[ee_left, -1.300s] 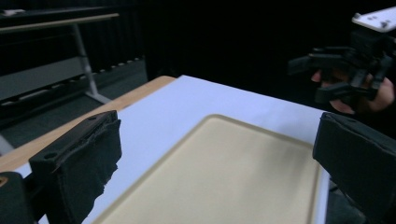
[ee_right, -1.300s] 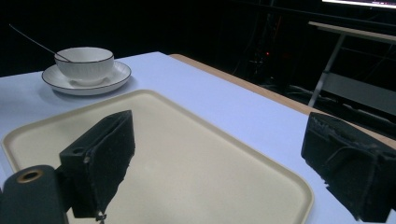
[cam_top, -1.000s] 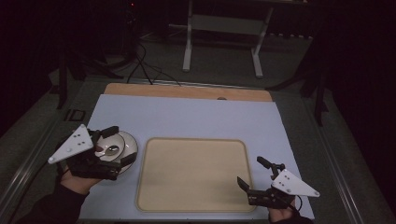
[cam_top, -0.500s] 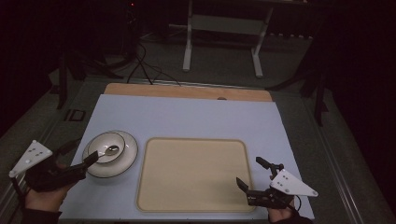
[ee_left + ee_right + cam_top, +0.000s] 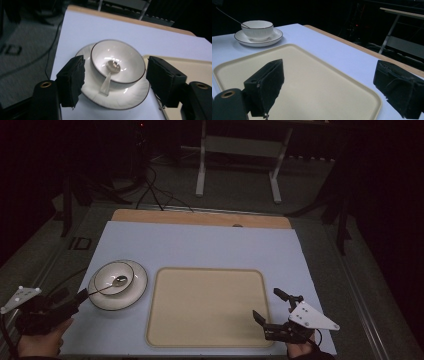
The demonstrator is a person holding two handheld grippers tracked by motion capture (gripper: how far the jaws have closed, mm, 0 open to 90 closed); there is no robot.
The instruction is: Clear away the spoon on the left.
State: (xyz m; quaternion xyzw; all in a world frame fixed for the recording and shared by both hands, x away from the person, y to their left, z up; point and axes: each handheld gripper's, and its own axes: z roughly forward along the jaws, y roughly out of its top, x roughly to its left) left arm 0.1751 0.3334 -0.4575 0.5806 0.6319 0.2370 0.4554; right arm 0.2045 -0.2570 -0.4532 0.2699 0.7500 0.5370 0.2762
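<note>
A white bowl [image 5: 116, 277] with a dark rim stands on a matching saucer [image 5: 135, 292] at the table's left. A metal spoon [image 5: 119, 280] lies in it, its handle pointing at my left gripper [image 5: 72, 296]. That gripper sits low off the table's front-left edge, its tips just short of the saucer. In the left gripper view the bowl [image 5: 117, 62] and spoon [image 5: 112, 67] lie ahead between the jaws. The jaws have just been closing, with nothing pressed between them. My right gripper [image 5: 266, 303] stands open over the front right corner of the beige tray [image 5: 205, 305].
The light blue mat [image 5: 200, 245] covers the table, with a wooden strip [image 5: 200, 217] along its far edge. Behind the table stand a metal frame [image 5: 240, 160] and floor cables [image 5: 150, 190]. The tray [image 5: 317, 82] is bare.
My left gripper has drawn away from above the saucer, leftward and down toward the front-left edge, uncovering the bowl and spoon. The right gripper has stayed put.
</note>
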